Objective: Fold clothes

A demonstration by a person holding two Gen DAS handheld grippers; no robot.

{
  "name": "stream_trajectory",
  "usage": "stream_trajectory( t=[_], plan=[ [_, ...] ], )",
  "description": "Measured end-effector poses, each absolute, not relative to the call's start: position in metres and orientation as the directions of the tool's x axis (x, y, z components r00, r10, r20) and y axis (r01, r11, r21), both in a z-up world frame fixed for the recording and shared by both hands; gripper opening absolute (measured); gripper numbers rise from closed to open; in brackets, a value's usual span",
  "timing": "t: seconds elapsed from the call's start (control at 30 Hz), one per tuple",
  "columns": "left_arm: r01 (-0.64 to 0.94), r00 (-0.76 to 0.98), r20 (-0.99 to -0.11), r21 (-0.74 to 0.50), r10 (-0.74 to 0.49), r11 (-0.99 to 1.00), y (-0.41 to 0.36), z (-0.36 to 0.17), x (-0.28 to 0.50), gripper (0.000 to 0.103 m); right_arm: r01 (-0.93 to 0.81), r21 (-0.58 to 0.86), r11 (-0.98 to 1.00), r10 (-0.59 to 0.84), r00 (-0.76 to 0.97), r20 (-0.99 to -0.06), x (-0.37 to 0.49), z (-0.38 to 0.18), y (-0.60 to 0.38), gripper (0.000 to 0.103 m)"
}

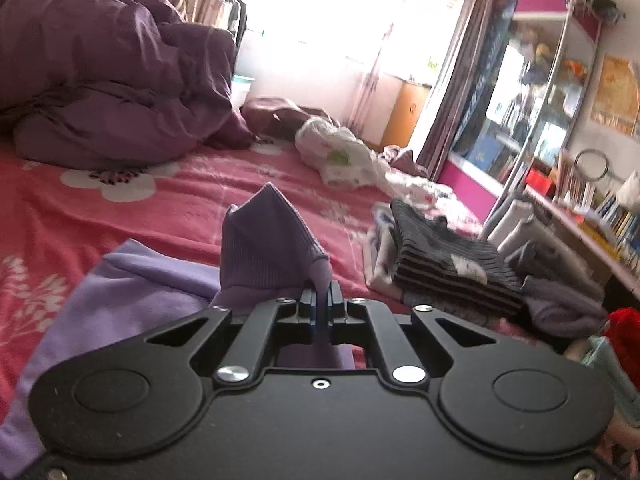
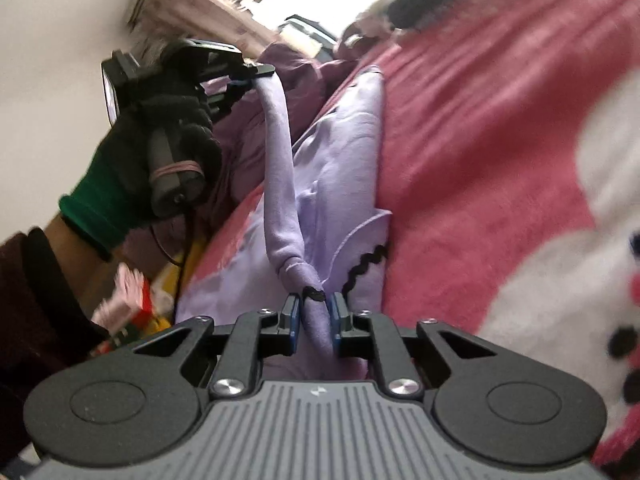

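Both clamped on lilac garment (image 2: 340, 168): left gripper (image 1: 321, 294) pinching its ribbed cuff (image 1: 268, 248), right gripper (image 2: 315, 312) its bunched edge, above pink bedsheet (image 1: 180, 200).

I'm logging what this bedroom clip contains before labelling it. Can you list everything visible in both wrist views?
lilac garment: one, light purple with ribbed cuff, on the bed, pinched by both grippers
bedsheet: one, pink with white flowers, covering the bed
quilt: one, dark purple, heaped at the far left of the bed
striped garment: one, grey and black, folded on the bed's right side
plastic bag: one, white, crumpled at the far edge of the bed
glass cabinet: one, magenta trim, right wall
left gripper: one, black, shut on the lilac sleeve
right gripper: one, black, shut on lilac fabric
gloved hand: one, black glove with green cuff, holding the left gripper's handle
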State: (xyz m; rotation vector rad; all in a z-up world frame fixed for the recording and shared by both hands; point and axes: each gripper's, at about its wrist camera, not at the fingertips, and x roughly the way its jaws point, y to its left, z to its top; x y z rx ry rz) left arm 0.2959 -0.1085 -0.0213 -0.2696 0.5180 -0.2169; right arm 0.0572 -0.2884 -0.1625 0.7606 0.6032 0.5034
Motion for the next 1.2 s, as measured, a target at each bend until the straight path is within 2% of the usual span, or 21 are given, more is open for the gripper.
stream_trajectory(
  t=[0.23,0.73,0.77,0.87,0.9,0.97,1.03,1.13,1.2],
  plan=[
    [0.137,0.824,-0.512,-0.232,-0.241,0.963,-0.139,-0.046,0.316,0.002,-0.138,0.828,0.543,0.615,0.737,-0.281,0.057,-0.176,-0.293,0.013],
    [0.164,0.788,-0.600,-0.014,-0.139,0.986,-0.186,-0.083,0.337,0.003,-0.126,0.825,0.551,0.604,0.743,-0.290,0.060,-0.175,-0.296,0.012],
    [0.178,0.781,-0.606,-0.016,-0.151,0.984,-0.186,-0.083,0.338,0.006,-0.125,0.823,0.554,0.602,0.742,-0.293,0.060,-0.174,-0.296,0.012],
    [0.219,0.768,-0.608,-0.047,-0.202,0.975,-0.183,-0.077,0.336,0.042,-0.125,0.808,0.576,0.589,0.749,-0.304,0.051,-0.170,-0.295,0.014],
    [0.232,0.774,-0.587,-0.087,-0.238,0.969,-0.177,-0.070,0.332,0.041,-0.125,0.800,0.587,0.576,0.759,-0.303,0.048,-0.167,-0.296,0.016],
    [0.252,0.788,-0.551,-0.120,-0.275,0.960,-0.163,-0.057,0.322,0.041,-0.124,0.771,0.625,0.534,0.788,-0.306,0.039,-0.158,-0.296,0.023],
    [0.260,0.802,-0.527,-0.116,-0.282,0.958,-0.148,-0.046,0.313,0.041,-0.134,0.702,0.700,0.470,0.826,-0.310,0.027,-0.143,-0.293,0.024],
    [0.284,0.801,-0.530,-0.070,-0.277,0.956,-0.132,-0.043,0.299,0.041,-0.166,0.556,0.814,0.377,0.880,-0.289,0.009,-0.120,-0.281,0.024],
    [0.305,0.799,-0.541,-0.014,-0.263,0.952,-0.129,-0.046,0.292,0.035,-0.253,0.447,0.858,0.388,0.889,-0.243,0.006,-0.108,-0.266,0.024]
  ],
)
